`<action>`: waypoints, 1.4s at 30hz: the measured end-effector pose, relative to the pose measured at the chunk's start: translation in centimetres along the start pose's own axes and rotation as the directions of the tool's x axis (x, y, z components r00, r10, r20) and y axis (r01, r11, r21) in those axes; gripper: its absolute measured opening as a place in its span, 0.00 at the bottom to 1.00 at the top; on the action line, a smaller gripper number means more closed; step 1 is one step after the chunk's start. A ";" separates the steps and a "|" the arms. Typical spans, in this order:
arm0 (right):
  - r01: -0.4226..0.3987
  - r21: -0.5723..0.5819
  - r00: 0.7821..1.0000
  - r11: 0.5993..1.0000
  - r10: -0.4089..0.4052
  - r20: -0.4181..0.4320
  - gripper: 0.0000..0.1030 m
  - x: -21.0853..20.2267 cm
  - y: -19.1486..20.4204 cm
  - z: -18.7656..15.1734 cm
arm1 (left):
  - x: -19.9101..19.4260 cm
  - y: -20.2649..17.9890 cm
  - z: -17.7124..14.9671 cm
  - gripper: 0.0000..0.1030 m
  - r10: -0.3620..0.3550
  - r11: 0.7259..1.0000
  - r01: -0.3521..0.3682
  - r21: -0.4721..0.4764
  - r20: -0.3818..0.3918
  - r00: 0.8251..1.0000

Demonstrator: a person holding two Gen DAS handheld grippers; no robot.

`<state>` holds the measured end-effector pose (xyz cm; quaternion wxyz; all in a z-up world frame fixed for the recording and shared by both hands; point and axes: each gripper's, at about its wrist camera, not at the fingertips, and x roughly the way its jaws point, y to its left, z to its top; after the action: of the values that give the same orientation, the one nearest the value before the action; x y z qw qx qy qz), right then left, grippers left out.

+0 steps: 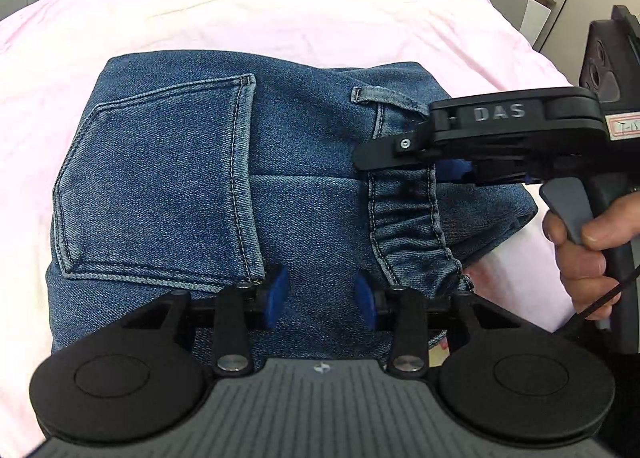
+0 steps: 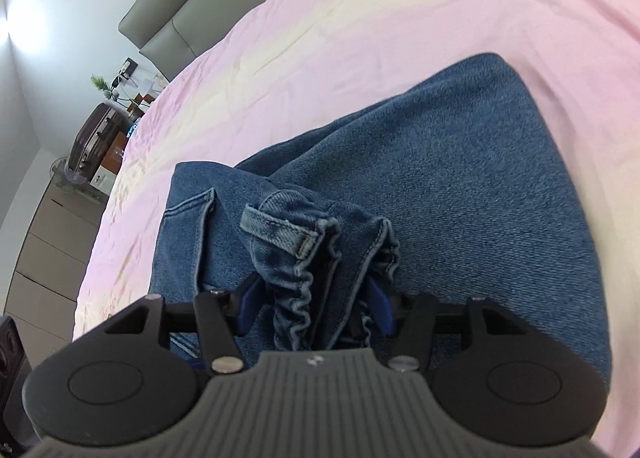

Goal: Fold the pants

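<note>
Nearest the left claw (image 1: 322,298), its two blue pads (image 1: 278,296) stand apart over blue denim, with bare cloth showing between them and nothing pinched. The pants (image 1: 208,185) lie folded into a compact bundle on the bed, directly under and ahead of this claw. Just past its left pad sits the back pocket (image 1: 160,181), face up, its lower corner almost at the pad. Ahead and to the right runs the gathered elastic waistband (image 1: 404,217), and beyond that a belt loop (image 1: 374,94).

The right claw (image 1: 376,157) reaches in from the right over the waistband, its black body lettered DAS, with the person's right hand (image 1: 584,254) on the trigger handle behind it. In its own view the right claw (image 2: 316,304) has its jaws parted, and the ruffled waistband (image 2: 304,298) rises between the blue pads (image 2: 378,298); the pads sit close beside the folds, but I cannot tell whether they press on them. Just ahead lies the belt loop (image 2: 276,232), then a broad smooth stretch of denim to the right.

Farther out, the pink bedsheet (image 1: 320,9) spreads all around the bundle. Beyond it to the left of the right claw stand a grey headboard (image 2: 188,13), a suitcase (image 2: 94,135) and a small plant (image 2: 100,83).
</note>
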<state>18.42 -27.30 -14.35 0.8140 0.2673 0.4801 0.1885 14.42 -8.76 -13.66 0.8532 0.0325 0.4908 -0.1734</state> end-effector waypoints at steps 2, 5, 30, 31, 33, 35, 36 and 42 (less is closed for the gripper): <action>0.001 -0.020 1.000 1.000 -0.001 0.008 0.31 -0.2 0.7 -0.1 | -0.2 0.3 -0.1 0.44 -0.009 1.000 0.009 -0.012 0.004 1.000; 0.032 -0.067 0.999 0.997 -0.030 0.037 0.25 -1.0 2.4 -0.3 | -0.9 1.0 -0.2 0.44 -0.038 0.998 0.040 -0.045 0.032 0.999; -0.009 -0.218 0.979 0.976 0.052 0.196 0.13 -10.1 17.1 10.6 | -10.0 17.9 -4.7 0.52 0.172 0.827 0.047 -0.561 0.331 0.928; 0.009 -0.199 0.977 0.980 0.033 0.208 0.13 -10.5 16.2 11.1 | -10.0 17.9 -4.7 0.52 0.166 0.828 0.050 -0.559 0.329 0.930; 0.056 -0.164 0.975 0.985 -0.019 0.220 0.13 -10.9 13.8 11.5 | -9.7 17.8 -4.5 0.52 0.151 0.833 0.059 -0.550 0.328 0.933; 0.107 -0.122 0.973 0.987 -0.080 0.215 0.12 -10.8 11.1 11.6 | -9.3 17.6 -4.4 0.52 0.139 0.849 0.053 -0.525 0.320 0.937; 0.130 -0.096 0.972 0.987 -0.108 0.209 0.07 -10.6 9.8 11.6 | -9.1 17.4 -4.3 0.52 0.138 0.859 0.045 -0.510 0.315 0.939; 0.200 0.009 0.967 0.980 -0.199 0.160 0.01 -8.7 2.2 10.5 | -8.0 15.6 -3.3 0.52 0.092 0.897 0.039 -0.440 0.272 0.958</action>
<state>23.49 -33.18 -2.88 0.8657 0.2293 0.4367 0.0853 13.14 8.71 -10.36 0.9024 -0.1801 0.3883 -0.0488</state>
